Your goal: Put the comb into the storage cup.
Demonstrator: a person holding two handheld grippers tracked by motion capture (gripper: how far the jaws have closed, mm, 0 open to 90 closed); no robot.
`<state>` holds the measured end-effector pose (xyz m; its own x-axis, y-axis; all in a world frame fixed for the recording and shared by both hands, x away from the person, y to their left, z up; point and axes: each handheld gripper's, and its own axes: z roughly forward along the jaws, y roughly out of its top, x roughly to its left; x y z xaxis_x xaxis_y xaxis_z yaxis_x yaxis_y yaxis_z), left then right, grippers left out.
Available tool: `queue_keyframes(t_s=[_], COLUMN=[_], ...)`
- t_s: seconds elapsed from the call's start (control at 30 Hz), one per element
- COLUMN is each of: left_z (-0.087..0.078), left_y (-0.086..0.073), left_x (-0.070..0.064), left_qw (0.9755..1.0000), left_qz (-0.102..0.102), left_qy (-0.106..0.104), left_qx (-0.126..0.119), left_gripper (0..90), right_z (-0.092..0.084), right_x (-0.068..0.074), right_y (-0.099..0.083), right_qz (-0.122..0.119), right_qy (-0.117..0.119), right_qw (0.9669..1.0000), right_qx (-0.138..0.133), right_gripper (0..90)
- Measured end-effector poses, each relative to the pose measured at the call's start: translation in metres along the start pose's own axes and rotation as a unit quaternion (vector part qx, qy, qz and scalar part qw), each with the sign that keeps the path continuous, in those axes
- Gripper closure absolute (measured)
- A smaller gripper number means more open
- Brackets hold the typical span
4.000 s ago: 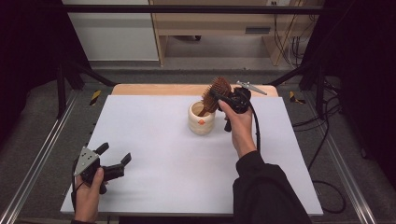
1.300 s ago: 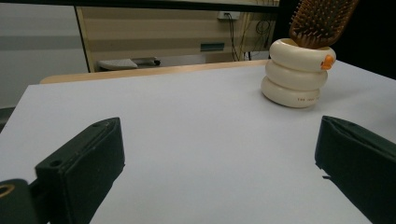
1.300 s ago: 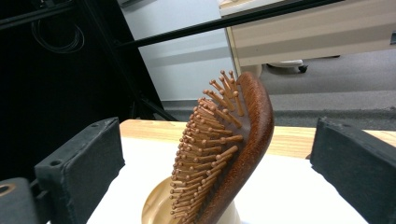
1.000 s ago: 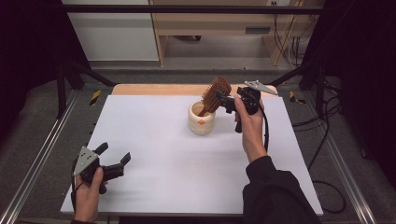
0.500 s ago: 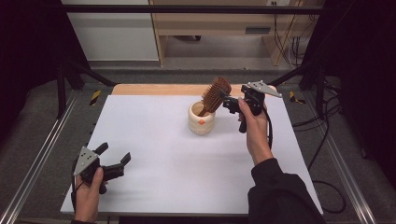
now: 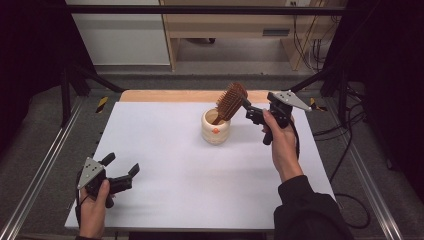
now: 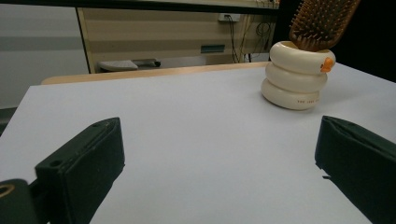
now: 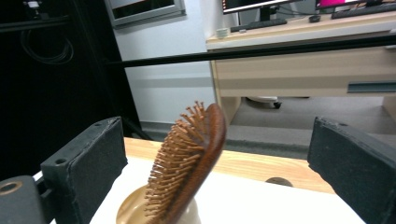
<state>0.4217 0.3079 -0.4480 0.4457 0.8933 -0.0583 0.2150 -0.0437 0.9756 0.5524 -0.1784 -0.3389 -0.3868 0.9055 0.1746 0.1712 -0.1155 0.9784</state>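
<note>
Hairbrush [image 6: 230,101] stands handle-down in cream ringed cup [image 6: 216,127] at far middle of white table [image 6: 190,170], head leaning right (bristles facing left). High view: right gripper [image 6: 252,114] held just right of brush head, jaws apart, clear of brush; left gripper [image 6: 121,171] near front-left corner, jaws apart, nothing between.

Left gripper view: cup [image 7: 297,75] ahead at right, brush head [image 7: 322,21] above, jaws wide.

Right gripper view: brush [image 8: 189,163] between spread jaws, untouched.
</note>
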Motion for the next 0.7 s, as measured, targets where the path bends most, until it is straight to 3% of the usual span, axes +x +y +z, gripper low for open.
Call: queue_keyframes(t_s=[0.7], left_z=[-0.005], left_y=[0.001], left_x=[0.007], left_qw=[0.9998], left_qz=[-0.011], left_qy=[0.012], left_qx=[-0.012], left_gripper=[1.3], right_z=[-0.026], right_x=[-0.005], right_y=[-0.005], right_qz=[-0.025], right_qy=[0.007], right_qw=[0.9995], right_qx=[0.017], right_gripper=[4.1])
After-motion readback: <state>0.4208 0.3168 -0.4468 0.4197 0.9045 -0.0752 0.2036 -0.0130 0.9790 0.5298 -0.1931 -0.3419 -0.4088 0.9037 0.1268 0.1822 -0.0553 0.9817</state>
